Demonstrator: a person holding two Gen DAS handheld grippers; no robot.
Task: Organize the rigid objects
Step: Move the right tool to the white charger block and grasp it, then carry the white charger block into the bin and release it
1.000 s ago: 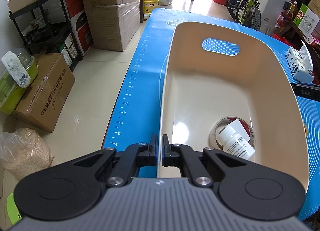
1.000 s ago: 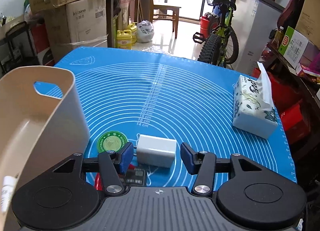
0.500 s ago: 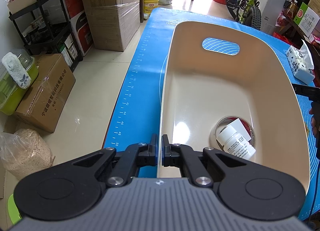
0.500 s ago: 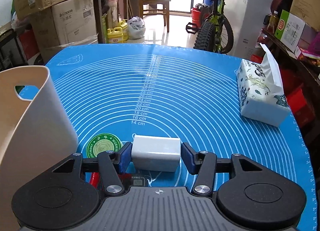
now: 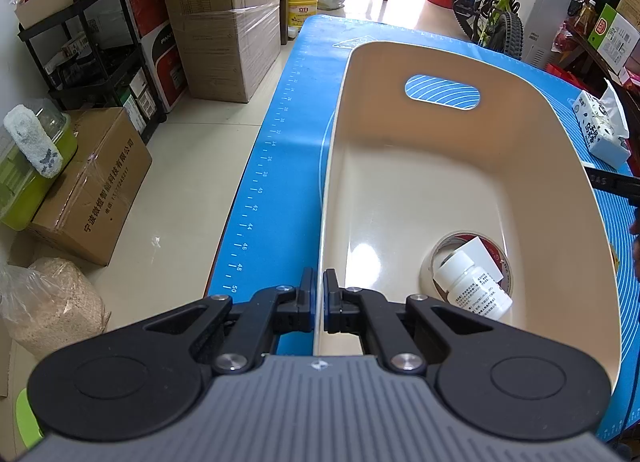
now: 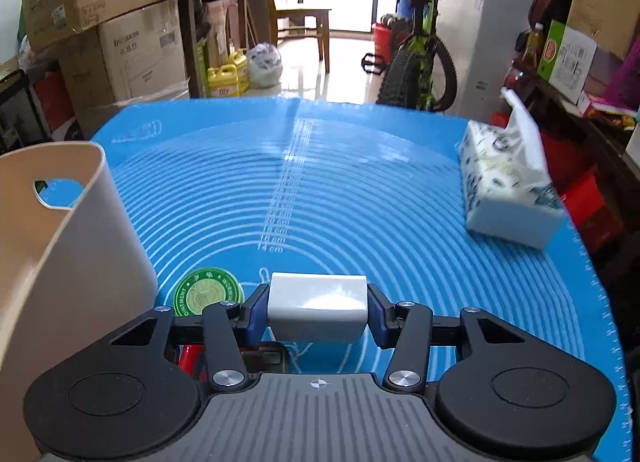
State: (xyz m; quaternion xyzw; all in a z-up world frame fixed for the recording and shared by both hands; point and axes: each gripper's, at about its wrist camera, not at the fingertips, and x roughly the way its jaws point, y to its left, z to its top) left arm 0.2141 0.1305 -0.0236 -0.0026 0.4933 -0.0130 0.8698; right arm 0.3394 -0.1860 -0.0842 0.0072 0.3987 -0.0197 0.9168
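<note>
- The left tongs (image 5: 319, 302) were clamped tight on the near rim of the beige tub (image 5: 560, 165), one finger outside the wall and one inside.
- The tub stood on the blue mat (image 5: 276, 189) that covered the worktop, near its left edge.
- Inside the tub, at its near right corner, a white pill bottle (image 5: 472, 286) lay tilted across a roll of tape (image 5: 504, 258).
- The right tongs (image 6: 318, 310) were closing on a white block (image 6: 318, 308); both blue pads touched its ends, and the block sat between them just above the mat.
- A round green tin (image 6: 209, 292) lay flat on the mat just left of the block, close beside the tub's outer wall.
- A pack of tissues (image 6: 508, 185) lay well apart at the mat's right side.
- Something red and black showed under the right tongs; I could not tell what it was.
</note>
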